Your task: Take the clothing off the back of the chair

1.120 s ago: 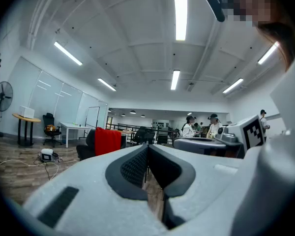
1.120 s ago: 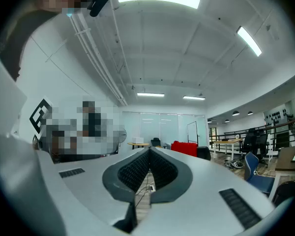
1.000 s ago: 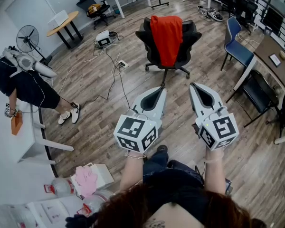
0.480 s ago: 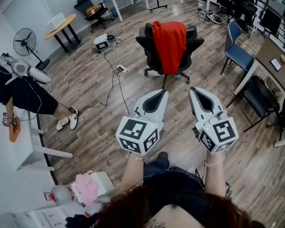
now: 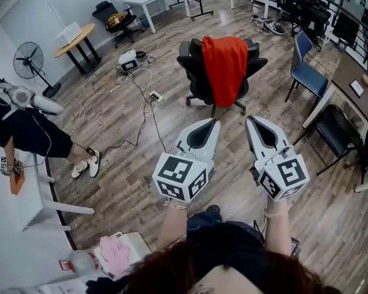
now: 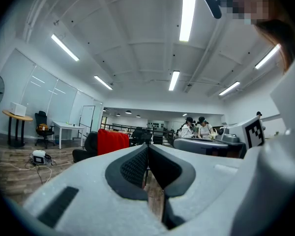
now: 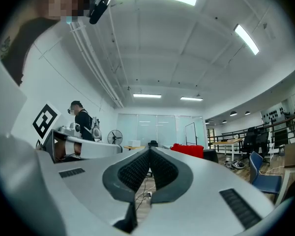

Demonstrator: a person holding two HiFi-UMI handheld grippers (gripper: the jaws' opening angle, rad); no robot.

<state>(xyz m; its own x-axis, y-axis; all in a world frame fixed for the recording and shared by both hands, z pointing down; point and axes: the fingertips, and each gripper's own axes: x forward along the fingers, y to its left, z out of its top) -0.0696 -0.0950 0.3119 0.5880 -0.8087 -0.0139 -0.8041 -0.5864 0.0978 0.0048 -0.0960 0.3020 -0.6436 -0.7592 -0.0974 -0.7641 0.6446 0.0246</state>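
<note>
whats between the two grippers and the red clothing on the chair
Only bare wood floor and the chair's wheeled base, in the head view. The left gripper and right gripper, both shut and empty, are short of the red clothing.

You worked under bright, even light from ceiling strips [image 6: 188, 9]; your gripper views bent hard at dark, rounded edges.

A standing fan [image 5: 28, 60] is seen near a round table [image 5: 76, 38]; a blue chair [image 5: 308, 69] is placed well apart from both
</note>
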